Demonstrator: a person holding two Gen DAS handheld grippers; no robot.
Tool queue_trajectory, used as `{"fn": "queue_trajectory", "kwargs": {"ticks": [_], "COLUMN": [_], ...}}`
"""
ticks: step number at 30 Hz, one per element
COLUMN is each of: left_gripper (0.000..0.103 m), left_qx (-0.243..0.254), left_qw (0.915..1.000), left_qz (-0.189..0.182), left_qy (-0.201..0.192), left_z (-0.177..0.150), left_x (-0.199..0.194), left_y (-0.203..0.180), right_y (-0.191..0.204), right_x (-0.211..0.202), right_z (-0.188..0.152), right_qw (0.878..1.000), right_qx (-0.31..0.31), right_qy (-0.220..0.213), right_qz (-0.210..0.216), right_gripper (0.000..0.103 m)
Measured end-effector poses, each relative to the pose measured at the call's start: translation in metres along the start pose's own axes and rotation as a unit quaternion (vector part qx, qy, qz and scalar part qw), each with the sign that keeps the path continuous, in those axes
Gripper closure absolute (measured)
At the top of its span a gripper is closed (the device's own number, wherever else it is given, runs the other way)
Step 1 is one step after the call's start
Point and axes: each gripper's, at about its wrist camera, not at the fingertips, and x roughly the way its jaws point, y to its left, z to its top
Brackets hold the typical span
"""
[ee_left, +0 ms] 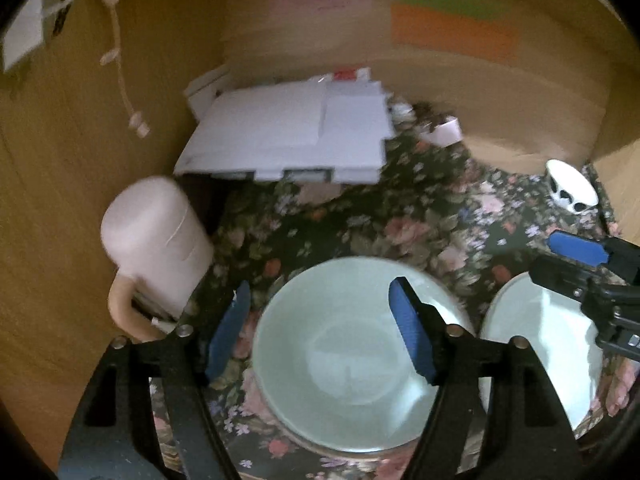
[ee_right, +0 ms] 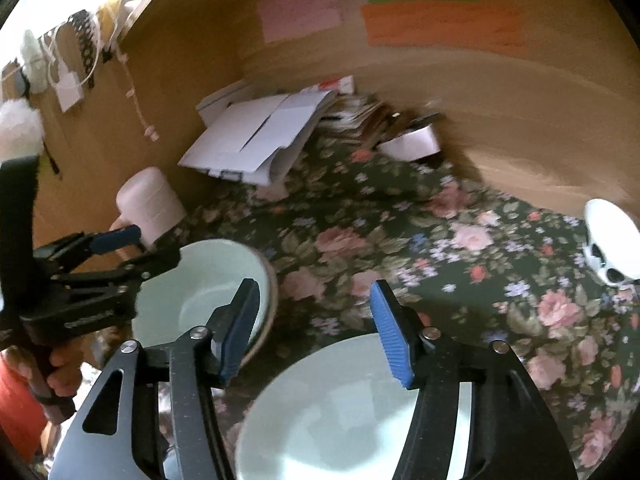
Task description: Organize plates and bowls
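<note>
Two pale green bowls side by side on floral cloth, not stacked; left bowl under left gripper, right bowl under right gripper; both grippers parted, holding nothing; small white bowl apart at right; stacking seemingly left

I'm working in what looks like a lived-in home, at a table tucked against a wooden wall and covered with a dark floral tablecloth. Household clutter shows it: a loose pile of white papers and envelopes toward the upper middle, a pale pink lidded mug at the left, and coloured sticky notes on the wall at the top. In the right wrist view's upper left corner, cords and a plug hang by a bright window.
</note>
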Motion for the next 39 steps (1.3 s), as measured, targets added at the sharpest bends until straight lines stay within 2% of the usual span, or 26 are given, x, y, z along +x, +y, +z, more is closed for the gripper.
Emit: {"fn": "queue_trajectory", "kwargs": {"ticks": [12,16,19,23,30,39], "left_gripper": [0.028,0.027,0.026,0.026,0.026,0.026], "left_qx": [0.047,0.061,0.071,0.086,0.106,0.114], "left_qw": [0.9946,0.9913,0.9885,0.9853,0.9804,0.9757], "left_qz": [-0.084,-0.108,-0.127,-0.142,-0.164,-0.185], "left_qy": [-0.04,-0.044,-0.041,-0.04,-0.024,0.026], "left_z": [0.043,0.056,0.064,0.076,0.091,0.103], "left_x": [-0.01,-0.004,0.003,0.014,0.042,0.096], "left_y": [-0.091,-0.121,-0.145,-0.179,-0.223,-0.265], "right_y": [-0.07,-0.101,-0.125,-0.159,-0.213,-0.278], "right_x": [-0.048,-0.063,-0.074,-0.086,-0.091,-0.062], "right_z": [0.009,0.01,0.01,0.012,0.011,-0.001], "right_qw": [0.996,0.992,0.988,0.981,0.968,0.951], "right_qx": [0.037,0.056,0.073,0.097,0.141,0.198], "right_qy": [-0.044,-0.054,-0.062,-0.07,-0.067,-0.03], "right_qz": [-0.067,-0.096,-0.122,-0.154,-0.198,-0.237], "right_gripper": [0.048,0.047,0.041,0.04,0.04,0.04]}}
